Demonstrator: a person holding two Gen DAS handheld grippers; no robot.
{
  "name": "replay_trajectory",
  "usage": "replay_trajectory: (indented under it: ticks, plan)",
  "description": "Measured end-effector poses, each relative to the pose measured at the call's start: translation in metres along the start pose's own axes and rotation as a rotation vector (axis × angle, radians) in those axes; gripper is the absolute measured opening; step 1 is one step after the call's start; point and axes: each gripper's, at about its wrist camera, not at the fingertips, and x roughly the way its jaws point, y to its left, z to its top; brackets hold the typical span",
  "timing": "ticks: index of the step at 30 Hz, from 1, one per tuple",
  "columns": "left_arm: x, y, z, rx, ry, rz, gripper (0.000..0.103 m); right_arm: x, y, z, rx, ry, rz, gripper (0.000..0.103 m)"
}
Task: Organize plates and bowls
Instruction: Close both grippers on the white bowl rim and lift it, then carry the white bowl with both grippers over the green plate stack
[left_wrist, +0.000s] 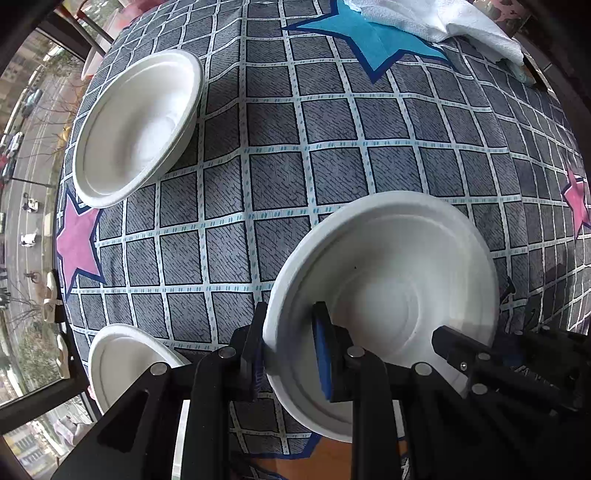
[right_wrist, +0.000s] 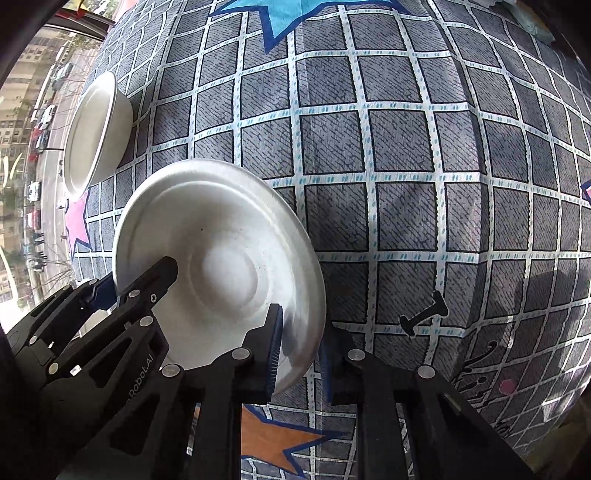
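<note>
A white paper bowl (left_wrist: 384, 273) is held between both grippers above the checked tablecloth. My left gripper (left_wrist: 288, 350) is shut on its left rim, one finger outside, one inside. My right gripper (right_wrist: 299, 354) is shut on its right rim; the same bowl shows in the right wrist view (right_wrist: 221, 258). The right gripper's fingers (left_wrist: 465, 350) show at the bowl's right side in the left wrist view. A second white bowl (left_wrist: 136, 125) sits on the cloth at far left, also seen in the right wrist view (right_wrist: 92, 133). A white plate (left_wrist: 122, 358) lies at the near left edge.
The tablecloth (left_wrist: 332, 147) is grey checks with blue, pink and orange stars. A white crumpled cloth (left_wrist: 436, 22) lies at the far right. The table edge and a window with a street below are to the left.
</note>
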Motion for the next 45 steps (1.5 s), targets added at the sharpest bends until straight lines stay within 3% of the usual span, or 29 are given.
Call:
replay_trajectory:
  ticks: [25,32,35,37,38,40,41,42,44,45]
  plan:
    - [0.016,-0.093,-0.153,0.217,0.066,-0.07,0.027,0.031,-0.011,-0.156,0.073,0.05,-0.083,0.021]
    - [0.021,-0.124,-0.195,0.246,0.076,-0.089,0.028,0.038,-0.005,-0.157,0.078,0.065,-0.114,0.021]
    - [0.023,-0.128,-0.215,0.268,0.069,-0.079,0.032,0.032,-0.022,-0.166,0.086,0.06,-0.117,0.021]
    - [0.016,-0.134,-0.224,0.282,0.058,-0.074,0.042,0.036,-0.025,-0.185,0.089,0.05,-0.117,0.021]
    - [0.011,-0.137,-0.226,0.285,0.044,-0.072,0.056,0.034,-0.031,-0.19,0.089,0.042,-0.118,0.021]
    - [-0.001,-0.132,-0.22,0.292,0.009,-0.064,0.07,0.016,-0.072,-0.195,0.089,0.025,-0.136,0.021]
    - [-0.005,-0.13,-0.22,0.293,-0.001,-0.071,0.079,0.01,-0.073,-0.192,0.092,0.017,-0.137,0.021]
    - [-0.009,-0.129,-0.221,0.291,-0.012,-0.082,0.08,0.008,-0.075,-0.195,0.099,0.014,-0.131,0.024]
    - [-0.016,-0.124,-0.224,0.293,-0.021,-0.088,0.08,-0.002,-0.083,-0.193,0.122,-0.001,-0.119,0.057]
    - [-0.018,-0.122,-0.222,0.293,-0.022,-0.089,0.08,-0.024,-0.095,-0.202,0.13,-0.026,-0.117,0.081]
